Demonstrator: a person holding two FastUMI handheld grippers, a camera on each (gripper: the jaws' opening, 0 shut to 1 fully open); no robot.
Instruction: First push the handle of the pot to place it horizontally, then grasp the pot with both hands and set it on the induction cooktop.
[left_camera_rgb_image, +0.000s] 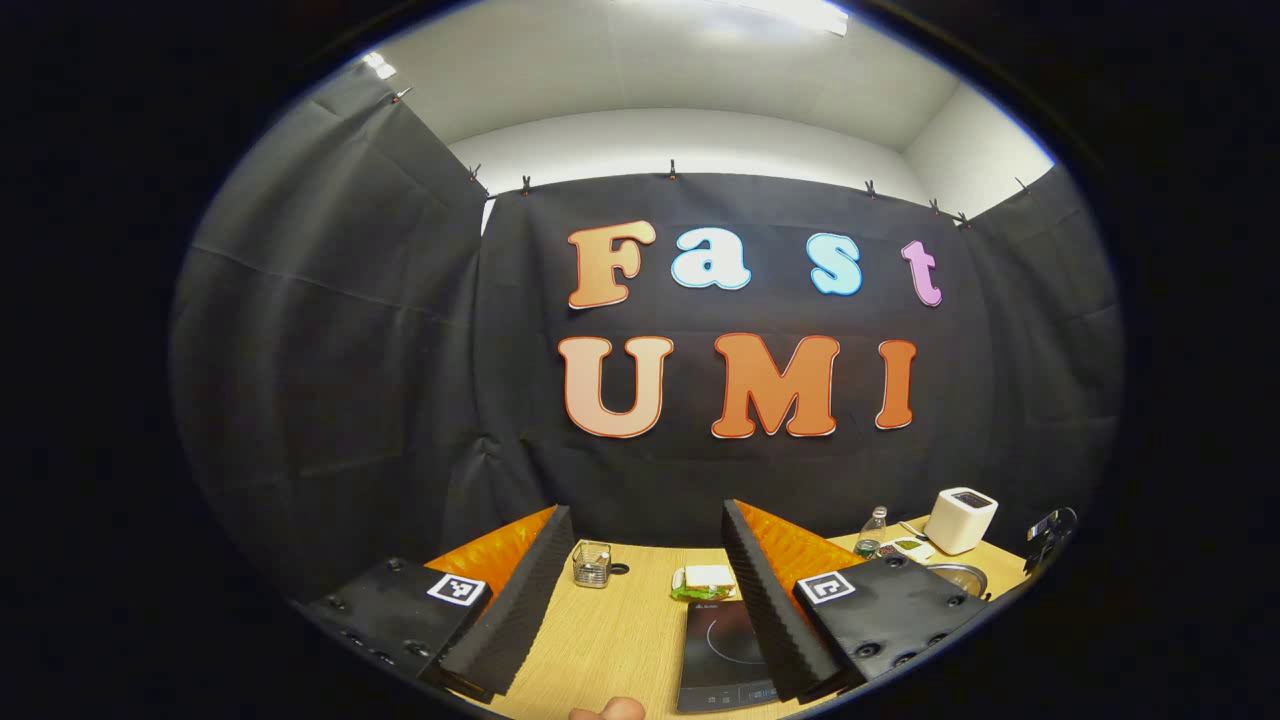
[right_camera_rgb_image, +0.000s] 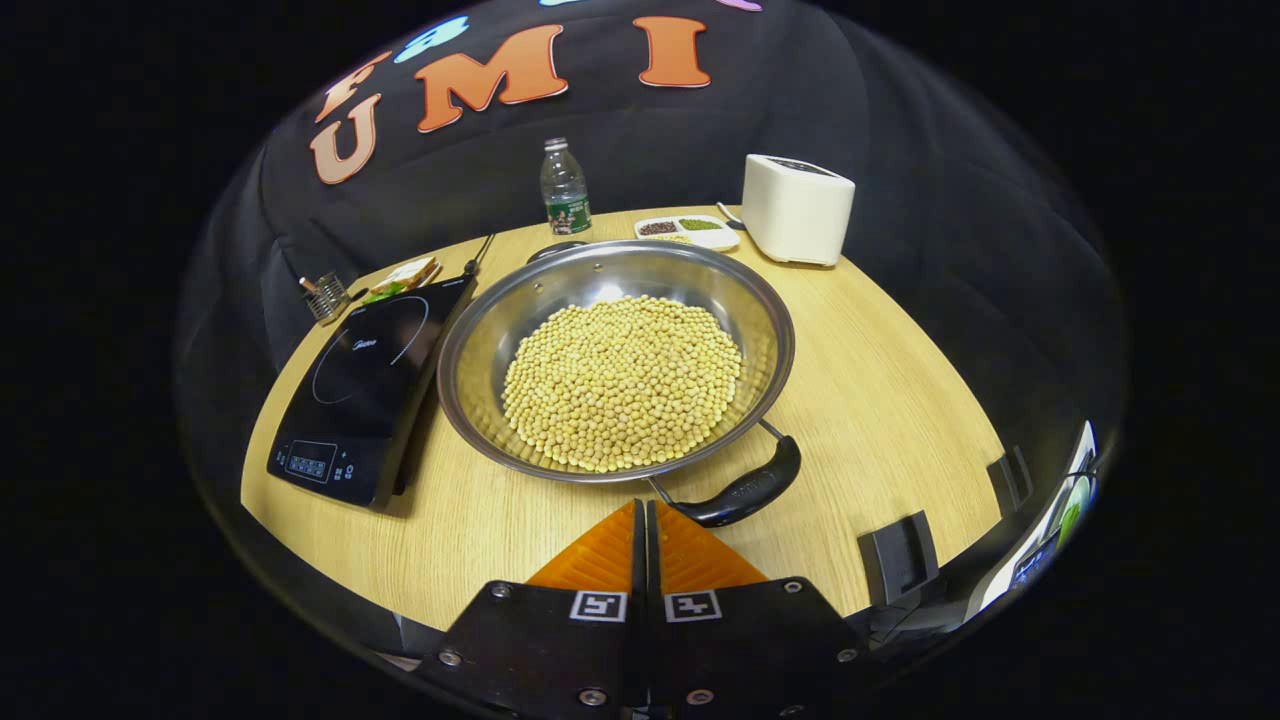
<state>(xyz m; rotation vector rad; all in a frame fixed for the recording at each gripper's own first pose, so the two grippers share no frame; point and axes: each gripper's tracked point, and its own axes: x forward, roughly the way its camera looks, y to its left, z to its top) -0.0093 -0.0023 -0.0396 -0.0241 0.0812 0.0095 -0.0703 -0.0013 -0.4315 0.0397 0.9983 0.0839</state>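
Note:
A steel pot (right_camera_rgb_image: 600, 275) full of yellow beans sits mid-table in the right gripper view. Its black near handle (right_camera_rgb_image: 745, 492) points toward me, angled to the right. My right gripper (right_camera_rgb_image: 641, 508) is shut and empty, its tips just left of that handle's base by the pot's near rim. The black induction cooktop (right_camera_rgb_image: 365, 385) lies directly left of the pot. In the left gripper view my left gripper (left_camera_rgb_image: 645, 515) hangs open above the table, the cooktop (left_camera_rgb_image: 722, 650) lies below between its fingers, and the pot's rim (left_camera_rgb_image: 958, 575) peeks out at the right.
At the back of the table stand a water bottle (right_camera_rgb_image: 565, 188), a white box appliance (right_camera_rgb_image: 797, 208) and a small tray of beans (right_camera_rgb_image: 688, 230). A sandwich (right_camera_rgb_image: 405, 277) and a wire holder (right_camera_rgb_image: 325, 295) lie behind the cooktop. Black brackets (right_camera_rgb_image: 900, 555) sit at the near right edge.

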